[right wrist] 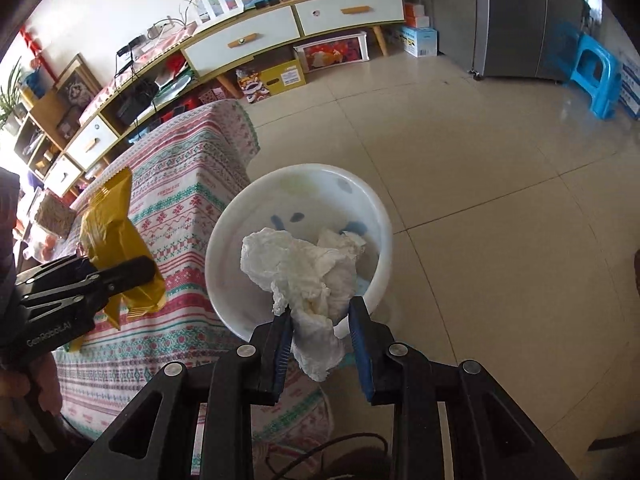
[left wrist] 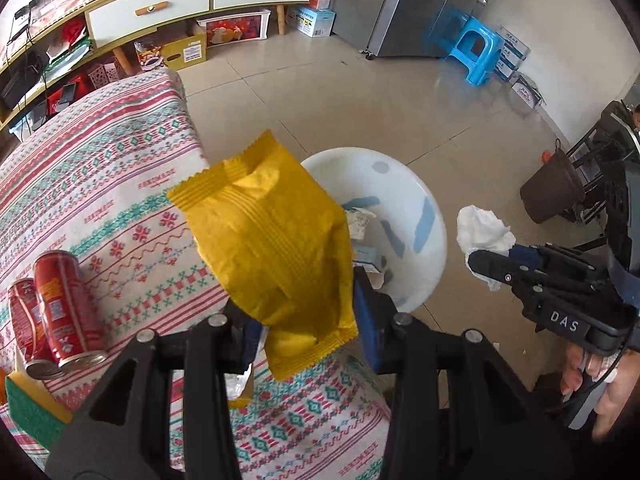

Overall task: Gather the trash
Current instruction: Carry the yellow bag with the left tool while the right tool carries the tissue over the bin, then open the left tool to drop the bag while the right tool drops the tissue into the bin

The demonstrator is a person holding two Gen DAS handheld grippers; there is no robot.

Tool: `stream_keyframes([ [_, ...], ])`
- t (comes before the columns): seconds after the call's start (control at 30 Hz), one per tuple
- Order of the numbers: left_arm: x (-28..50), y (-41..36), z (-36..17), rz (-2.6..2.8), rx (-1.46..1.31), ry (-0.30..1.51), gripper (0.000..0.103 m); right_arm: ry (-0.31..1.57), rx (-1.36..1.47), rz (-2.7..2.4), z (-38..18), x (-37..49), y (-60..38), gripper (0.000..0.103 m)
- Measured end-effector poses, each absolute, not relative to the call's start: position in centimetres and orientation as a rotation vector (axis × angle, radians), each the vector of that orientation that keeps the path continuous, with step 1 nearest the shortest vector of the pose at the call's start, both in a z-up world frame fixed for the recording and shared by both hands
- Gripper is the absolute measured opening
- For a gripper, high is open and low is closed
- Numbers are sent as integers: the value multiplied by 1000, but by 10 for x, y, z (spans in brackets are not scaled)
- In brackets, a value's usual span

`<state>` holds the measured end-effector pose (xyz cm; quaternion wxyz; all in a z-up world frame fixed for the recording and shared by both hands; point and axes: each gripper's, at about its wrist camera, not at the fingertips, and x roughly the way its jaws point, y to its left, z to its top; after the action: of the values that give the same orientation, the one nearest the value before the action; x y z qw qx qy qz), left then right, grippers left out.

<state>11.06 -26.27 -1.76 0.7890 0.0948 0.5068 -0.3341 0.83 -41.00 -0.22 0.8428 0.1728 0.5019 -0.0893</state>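
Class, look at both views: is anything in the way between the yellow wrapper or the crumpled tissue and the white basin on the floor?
Nothing visible blocks either. The yellow wrapper and the crumpled tissue hang in their tools above the white basin, whose mouth is open; only earlier scraps lie inside.

Yellow wrapper [left wrist: 276,248] and crumpled tissue [right wrist: 304,276] held over white bin [right wrist: 224,240].

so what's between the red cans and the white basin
In the left wrist view, patterned tablecloth and the yellow wrapper held in the left gripper lie between the red cans and white basin.
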Motion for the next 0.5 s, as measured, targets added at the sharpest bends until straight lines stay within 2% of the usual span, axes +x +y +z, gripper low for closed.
stream_keyframes([
  [0.23,112,-289,-23,-769,179,1099,44,1060,390,-201,-4,2,-419,30],
  [0.27,112,-291,-23,-763,186,1092,47,1059,393,-203,-3,2,-420,30],
  [0.3,112,-293,-23,-757,197,1089,55,1057,395,-204,-3,3,-419,30],
  [0.4,109,-293,-19,-732,213,1062,70,1050,396,-203,-2,3,-420,30],
  [0.5,107,-287,-16,-717,240,1048,74,1053,390,-202,-2,6,-416,31],
])
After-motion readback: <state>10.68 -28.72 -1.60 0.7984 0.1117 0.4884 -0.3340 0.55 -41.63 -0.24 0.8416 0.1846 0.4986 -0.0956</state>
